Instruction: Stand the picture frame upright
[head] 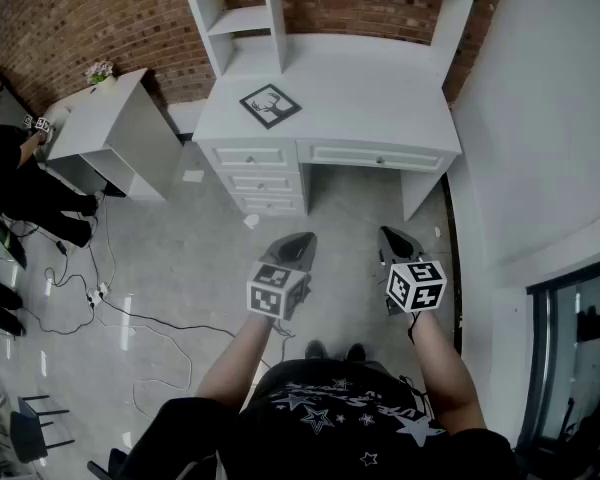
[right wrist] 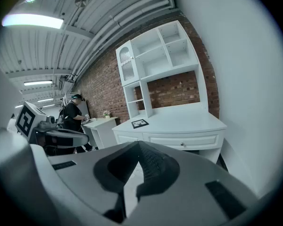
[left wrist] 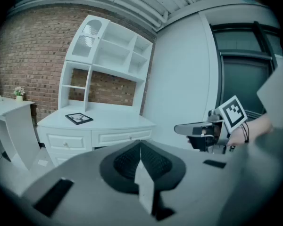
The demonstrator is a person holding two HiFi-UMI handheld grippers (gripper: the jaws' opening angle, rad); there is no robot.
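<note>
Though flat, picture frame (head: pixel 271 105) corner-forward.

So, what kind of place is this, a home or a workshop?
Likely a test studio staged as a room, not a home: a white hutch desk against a brick wall, loose cables across the floor, and bare pipes under the ceiling.

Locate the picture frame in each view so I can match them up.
Head view: picture frame lying flat, upper centre, on the white desk.
Left gripper view: left of centre, on the desk.
Right gripper view: near centre, on the desk.
Shared landmark: the white desk it lies on.
</note>
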